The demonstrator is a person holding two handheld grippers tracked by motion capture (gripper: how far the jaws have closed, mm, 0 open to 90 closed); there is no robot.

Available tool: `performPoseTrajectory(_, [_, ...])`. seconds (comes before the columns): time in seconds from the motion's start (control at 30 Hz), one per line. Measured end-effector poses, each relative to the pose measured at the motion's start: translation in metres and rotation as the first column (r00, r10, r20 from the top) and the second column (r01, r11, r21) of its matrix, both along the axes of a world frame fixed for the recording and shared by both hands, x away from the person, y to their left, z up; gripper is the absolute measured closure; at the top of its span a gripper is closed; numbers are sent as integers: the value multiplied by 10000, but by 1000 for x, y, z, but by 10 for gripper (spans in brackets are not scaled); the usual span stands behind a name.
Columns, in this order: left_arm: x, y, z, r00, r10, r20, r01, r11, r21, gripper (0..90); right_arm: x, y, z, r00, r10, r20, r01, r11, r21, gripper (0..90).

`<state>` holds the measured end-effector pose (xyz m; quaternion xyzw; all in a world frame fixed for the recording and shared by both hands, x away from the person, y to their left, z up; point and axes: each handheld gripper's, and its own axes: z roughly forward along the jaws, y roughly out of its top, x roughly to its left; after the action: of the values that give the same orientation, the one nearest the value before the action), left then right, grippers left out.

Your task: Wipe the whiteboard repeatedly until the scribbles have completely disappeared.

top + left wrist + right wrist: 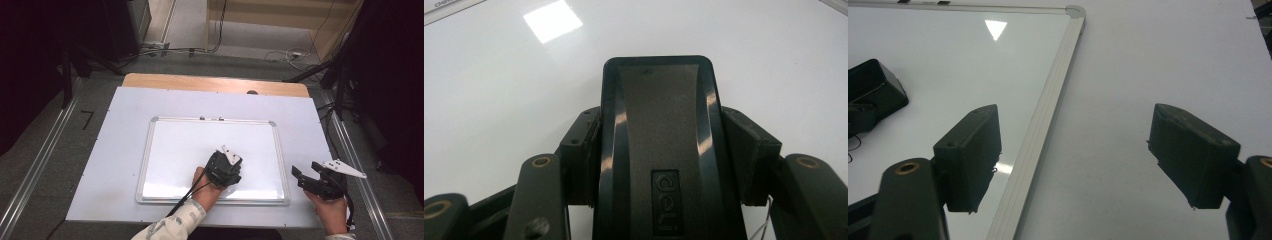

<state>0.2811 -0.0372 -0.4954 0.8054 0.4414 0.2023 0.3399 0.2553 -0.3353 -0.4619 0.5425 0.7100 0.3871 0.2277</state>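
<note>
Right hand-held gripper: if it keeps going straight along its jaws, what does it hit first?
Probably the whiteboard's aluminium frame. The right hand-held gripper has open, empty jaws that straddle that edge, one over the whiteboard, one over the white table sheet. It tilts down, so the frame or sheet comes first; depth is unclear.

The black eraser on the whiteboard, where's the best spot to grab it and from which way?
Probably just as the left gripper has it: pads on the two long side walls of the black eraser, near its middle, coming from above. Those sides look straight and parallel, and it lies flat on the whiteboard, so its top stays free. The right gripper waits open off the board.
</note>
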Motion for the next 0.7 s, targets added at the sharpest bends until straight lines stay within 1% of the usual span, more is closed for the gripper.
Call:
performPoseTrajectory(0.5, [5, -22, 1, 9998, -206, 13, 206, 9998, 75, 408, 0, 0, 0, 10000, 44, -56, -44, 10000, 42, 199])
performPoseTrajectory(0.7, [7, -29, 0, 9998, -176, 51, 176, 9998, 84, 408, 0, 0, 0, 10000, 45, -71, -45, 10000, 2, 200])
